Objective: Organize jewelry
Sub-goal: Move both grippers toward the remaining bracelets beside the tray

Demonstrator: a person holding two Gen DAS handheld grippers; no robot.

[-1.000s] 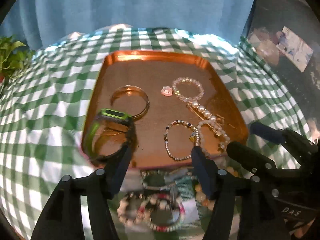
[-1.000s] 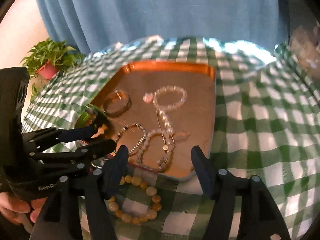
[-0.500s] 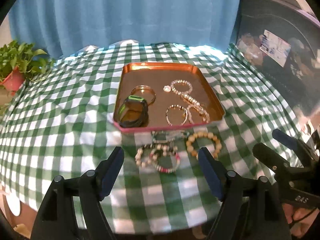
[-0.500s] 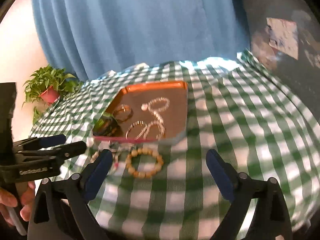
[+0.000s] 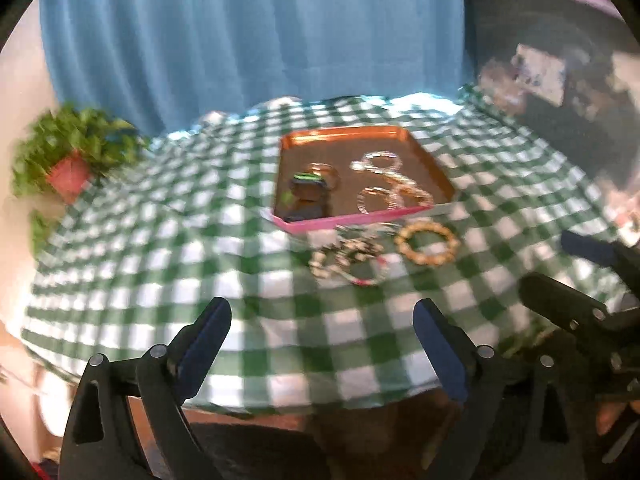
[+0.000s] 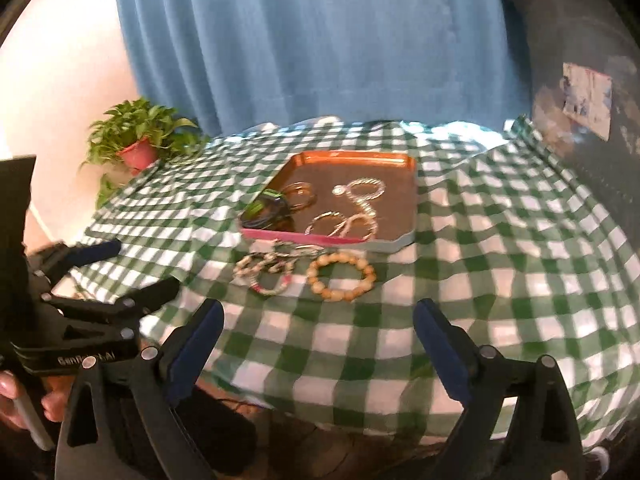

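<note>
A copper tray [image 5: 360,133] [image 6: 352,155] sits on the checked tablecloth. In it lie a black and green watch [image 5: 306,196] [image 6: 266,212], a gold bangle and several pearl and bead bracelets [image 5: 394,190] [image 6: 362,208]. On the cloth in front of the tray lie a wooden bead bracelet [image 5: 424,259] [image 6: 340,295] and a tangle of mixed bead bracelets [image 5: 348,260] [image 6: 264,272]. My left gripper [image 5: 322,312] [image 6: 144,264] hangs over the table's near edge, its jaws opening with nothing between them. My right gripper [image 6: 320,310] [image 5: 548,260] stands wide open and empty beside it.
A potted plant [image 5: 72,160] [image 6: 140,140] stands off the table's far left corner. A blue curtain [image 6: 320,40] hangs behind the table. The green and white cloth [image 6: 500,260] drapes over the near edge. A dark cabinet with a sticker [image 6: 586,100] is at the right.
Both grippers have pulled back from the tray toward the table's near edge and opened wider. The watch, between the left fingers a second ago, now lies in the tray.
</note>
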